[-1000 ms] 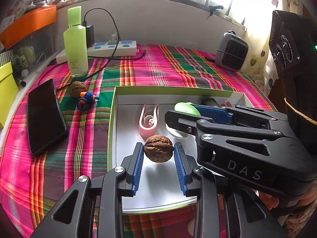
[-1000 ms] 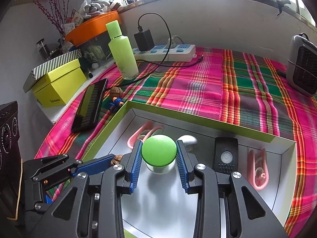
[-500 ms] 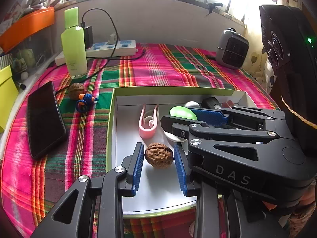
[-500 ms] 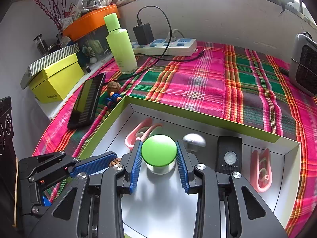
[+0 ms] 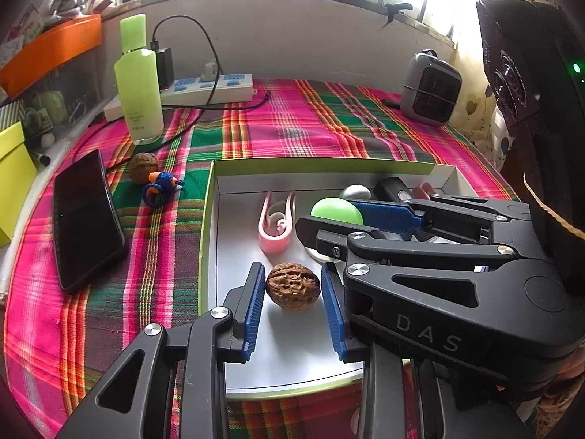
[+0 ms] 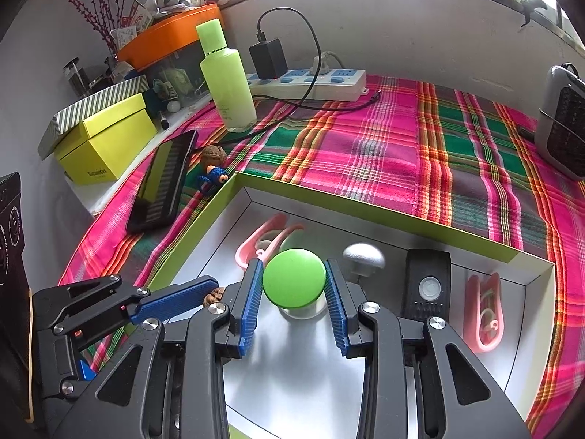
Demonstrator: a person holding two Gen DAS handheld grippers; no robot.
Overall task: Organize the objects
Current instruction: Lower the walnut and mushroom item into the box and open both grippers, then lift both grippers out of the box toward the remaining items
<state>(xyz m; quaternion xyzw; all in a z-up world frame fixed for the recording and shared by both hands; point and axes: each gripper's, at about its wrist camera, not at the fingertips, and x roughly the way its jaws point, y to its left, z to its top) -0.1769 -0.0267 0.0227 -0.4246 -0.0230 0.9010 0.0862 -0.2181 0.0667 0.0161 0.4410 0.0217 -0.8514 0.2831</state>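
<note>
Second pink clip (image 6: pixel 484 316) only in right-wrist view

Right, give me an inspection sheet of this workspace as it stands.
Surface: plaid cloth covers the table.
Job's things: open box holds a walnut, green-capped item, silver-capped item, black remote and two pink clips.
Clutter: phone, second walnut with blue cord, green bottle, small heater.
Grippers: left hand-held gripper straddles the walnut; right hand-held gripper straddles the green cap; contact unclear.
Cables: power strip with charger and black lead.
Surroundings: window ledge, yellow box.
</note>
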